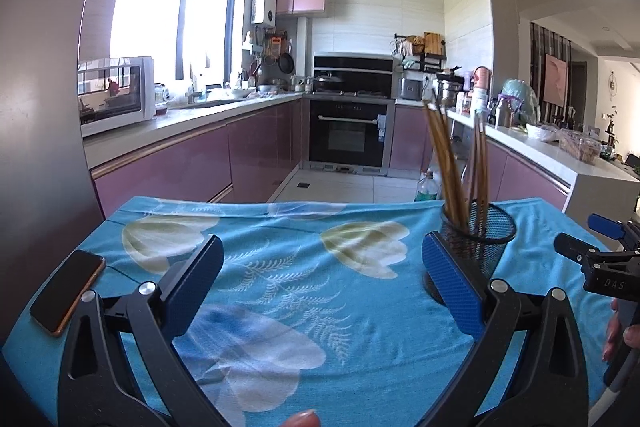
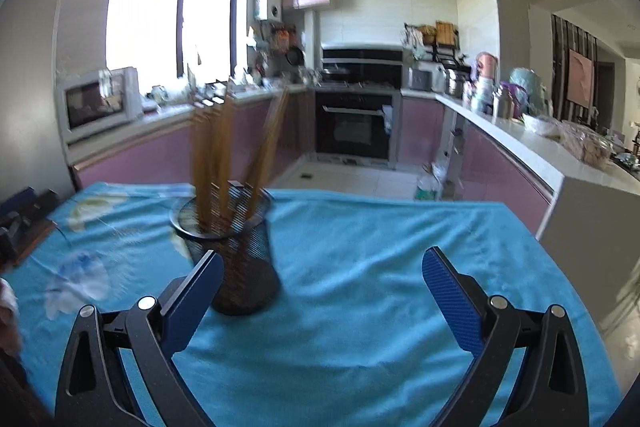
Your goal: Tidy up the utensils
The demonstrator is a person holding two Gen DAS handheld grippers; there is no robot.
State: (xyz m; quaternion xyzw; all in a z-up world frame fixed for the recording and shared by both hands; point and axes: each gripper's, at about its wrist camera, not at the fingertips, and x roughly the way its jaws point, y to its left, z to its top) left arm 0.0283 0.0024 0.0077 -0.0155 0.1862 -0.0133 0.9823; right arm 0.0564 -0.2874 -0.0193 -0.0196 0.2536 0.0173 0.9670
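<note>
Left tool [image 1: 322, 263] jaws wide apart, holding nothing, hovering over the blue floral cloth [image 1: 280, 267] that covers the desk. Right tool [image 2: 322, 277] also spread wide and empty, above the same cloth. Black mesh cup [image 1: 478, 239] stands upright on the cloth; in the left wrist view it sits just behind the left tool's right finger, partly hidden by it. In the right wrist view the mesh cup [image 2: 236, 251] is just behind the right tool's left finger, base partly covered by that finger. Brown chopsticks [image 1: 456, 163] stand in the cup, leaning in two bunches, tips up; the right wrist view is motion-blurred so the chopsticks [image 2: 232, 151] cannot be counted. Phone [image 1: 68, 291] lies flat on the cloth, well apart from the cup, on the far side of the left tool from it, near the desk's edge. Right tool's fingers also show at the edge of the left wrist view, beside the cup, with a hand [image 1: 618, 327] behind them. A fingertip [image 1: 302, 418] shows at the bottom edge, well apart from the cup
</note>
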